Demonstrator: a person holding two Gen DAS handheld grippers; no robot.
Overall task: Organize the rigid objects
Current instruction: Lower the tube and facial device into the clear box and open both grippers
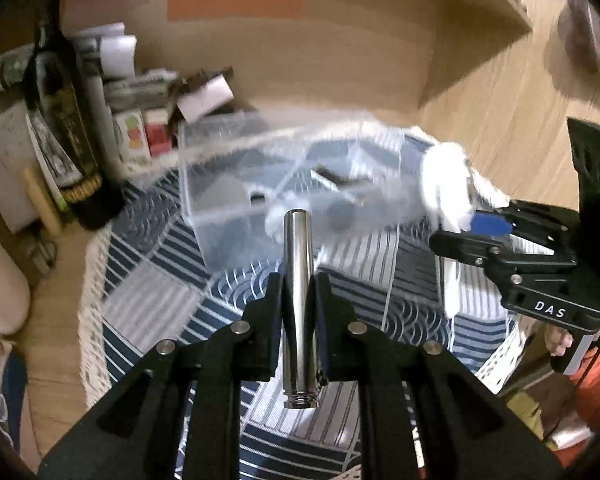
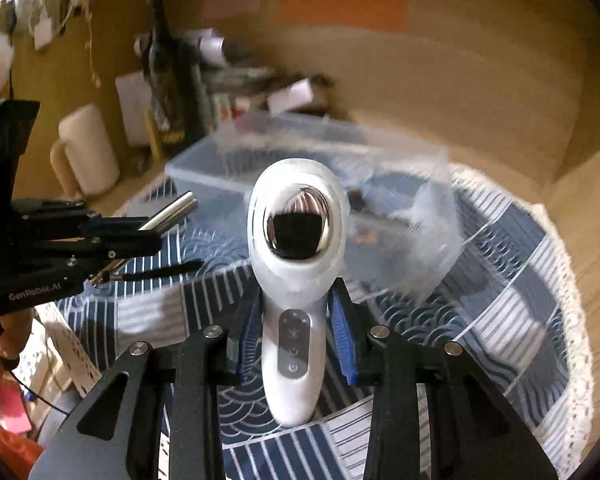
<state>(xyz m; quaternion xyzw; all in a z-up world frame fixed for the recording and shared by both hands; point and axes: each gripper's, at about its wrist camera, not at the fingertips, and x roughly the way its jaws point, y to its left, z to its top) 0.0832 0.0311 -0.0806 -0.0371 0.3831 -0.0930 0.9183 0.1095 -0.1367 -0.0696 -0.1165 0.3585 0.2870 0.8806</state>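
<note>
My left gripper (image 1: 298, 280) is shut on a shiny metal cylinder (image 1: 298, 264) that stands up between the fingers, above the blue patterned cloth (image 1: 148, 280). It also shows in the right wrist view (image 2: 172, 212). My right gripper (image 2: 296, 300) is shut on a white handheld device (image 2: 296, 240) with a mirrored round head and buttons on its handle. The device's white head shows blurred in the left wrist view (image 1: 448, 184). A clear plastic box (image 1: 228, 168) sits behind both, holding dark small items; it also shows in the right wrist view (image 2: 228, 160).
A dark bottle (image 1: 64, 120), white rolls and small cartons stand at the back left against the wooden wall. A cream mug (image 2: 88, 148) stands left of the box. A wooden shelf edge (image 1: 480, 40) rises at the right. The cloth has a lace rim (image 2: 572, 280).
</note>
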